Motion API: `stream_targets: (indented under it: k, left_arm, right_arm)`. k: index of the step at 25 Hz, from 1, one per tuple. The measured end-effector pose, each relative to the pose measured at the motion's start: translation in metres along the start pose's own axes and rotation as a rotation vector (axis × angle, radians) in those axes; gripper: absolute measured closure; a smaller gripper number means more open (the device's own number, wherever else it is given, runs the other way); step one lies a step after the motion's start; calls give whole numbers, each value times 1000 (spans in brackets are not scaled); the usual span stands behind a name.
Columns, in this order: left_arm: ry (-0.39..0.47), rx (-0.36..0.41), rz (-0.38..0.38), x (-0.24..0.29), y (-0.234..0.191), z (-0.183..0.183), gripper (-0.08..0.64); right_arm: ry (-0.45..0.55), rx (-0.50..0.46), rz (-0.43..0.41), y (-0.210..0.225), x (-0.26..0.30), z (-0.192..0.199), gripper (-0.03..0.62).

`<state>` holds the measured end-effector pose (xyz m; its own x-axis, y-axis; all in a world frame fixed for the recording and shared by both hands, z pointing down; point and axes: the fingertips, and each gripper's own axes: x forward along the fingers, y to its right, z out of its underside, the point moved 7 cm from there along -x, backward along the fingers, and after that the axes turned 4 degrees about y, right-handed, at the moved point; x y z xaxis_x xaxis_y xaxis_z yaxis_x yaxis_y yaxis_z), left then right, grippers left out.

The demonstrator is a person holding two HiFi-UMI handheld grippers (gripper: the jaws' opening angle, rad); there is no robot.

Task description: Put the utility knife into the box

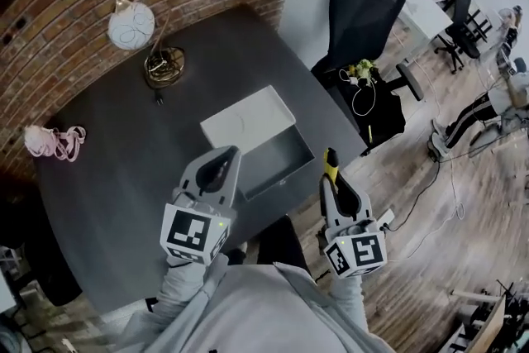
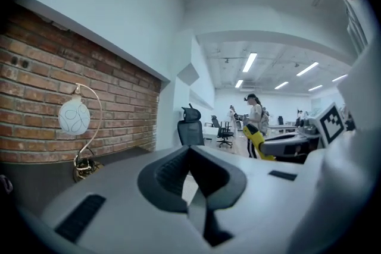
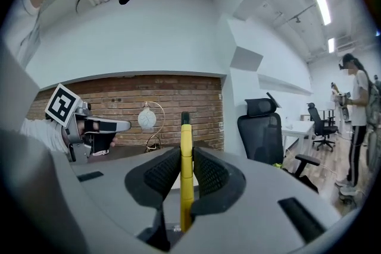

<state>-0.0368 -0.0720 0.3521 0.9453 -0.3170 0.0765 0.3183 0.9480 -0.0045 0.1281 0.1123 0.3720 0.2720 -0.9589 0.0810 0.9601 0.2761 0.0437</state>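
Observation:
A yellow utility knife (image 1: 330,165) with a black tip stands upright between the jaws of my right gripper (image 1: 331,178), which is shut on it. In the right gripper view the knife (image 3: 186,163) fills the gap between the ribbed pads, and the right gripper (image 3: 186,178) points toward the brick wall. The open grey box (image 1: 281,159) lies on the dark table (image 1: 124,169), with its white lid (image 1: 248,118) beside it at the far side. My left gripper (image 1: 221,165) hovers just left of the box, shut and holding nothing; in its own view the left gripper (image 2: 195,181) has its jaws together.
A brass lamp with a white globe (image 1: 131,25) stands at the table's back, and a pink cord bundle (image 1: 51,141) lies at the left edge. A black office chair (image 1: 364,8) stands off the table's right corner. A person (image 3: 359,107) stands far off in the office.

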Motion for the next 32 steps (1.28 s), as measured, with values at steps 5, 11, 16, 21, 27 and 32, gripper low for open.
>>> stream_targets:
  k: [5,11,16,21,27,32]
  left_arm:
    - [-12,-14,-156,31,-15,-4,538]
    - [-31,-31,-354,56,-18,-10,538]
    - [-47,-55,-493,62,-14,-8,539]
    - [-53,-61,-596,56,-10,-7,539]
    - [-43,-60,-651,45,-11,-9,539]
    - [-42,-62,-647,41,-14,-12,538]
  right_arm:
    - [-19,-14,-172,31,67,-10,512]
    - [-40,-23,-386,60,132,-20,512]
    - [-56,-30,-524,72,165,-23,512]
    - [-67,-47,-637,71,182,-22,512]
    - [-65,-58,-700,60,188,-22,512]
    - [-69,-56,-715,48,189,-26,512]
